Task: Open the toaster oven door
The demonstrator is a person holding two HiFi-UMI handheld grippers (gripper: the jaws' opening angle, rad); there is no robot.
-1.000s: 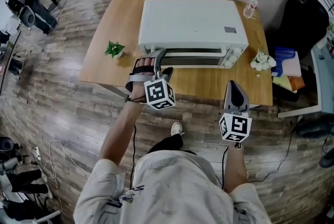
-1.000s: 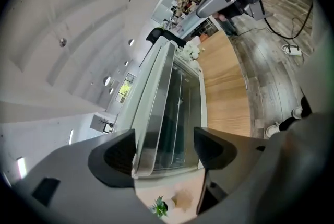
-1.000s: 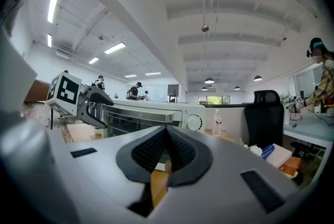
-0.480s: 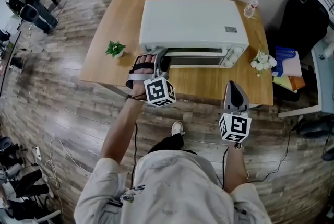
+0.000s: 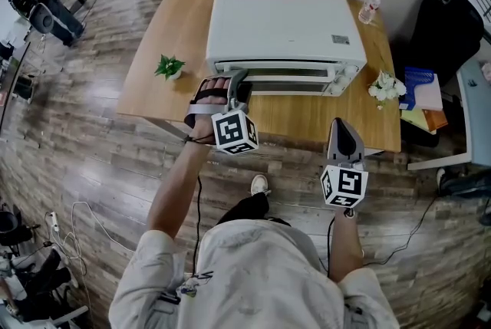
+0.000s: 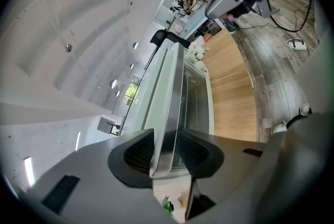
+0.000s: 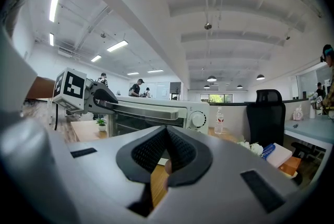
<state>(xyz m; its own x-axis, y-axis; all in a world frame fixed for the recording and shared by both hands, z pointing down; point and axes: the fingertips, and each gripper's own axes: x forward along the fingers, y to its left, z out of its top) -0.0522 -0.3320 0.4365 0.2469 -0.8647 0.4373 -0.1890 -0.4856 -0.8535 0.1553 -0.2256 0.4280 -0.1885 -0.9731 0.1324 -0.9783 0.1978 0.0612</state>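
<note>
A white toaster oven (image 5: 284, 32) stands on the wooden table (image 5: 307, 124) with its door closed. Its silver handle bar (image 5: 288, 75) runs along the top of the door. My left gripper (image 5: 239, 83) holds the left end of that bar. Its jaws have just been closing, and both pads now press on the handle (image 6: 169, 92) from either side, as the left gripper (image 6: 166, 152) view shows. My right gripper (image 5: 344, 128) hovers over the table's front edge, apart from the oven. The right gripper (image 7: 166, 157) has its pads together with nothing between them.
A small potted plant (image 5: 168, 68) sits left of the oven. A water bottle (image 5: 369, 8) stands at the back right and white flowers (image 5: 386, 88) at the front right. Books (image 5: 420, 93) and a black chair (image 5: 449, 28) are beyond the table's right side.
The left gripper's jaws, open a second ago at the handle's left end, have closed onto the bar. The right gripper has stayed in place.
</note>
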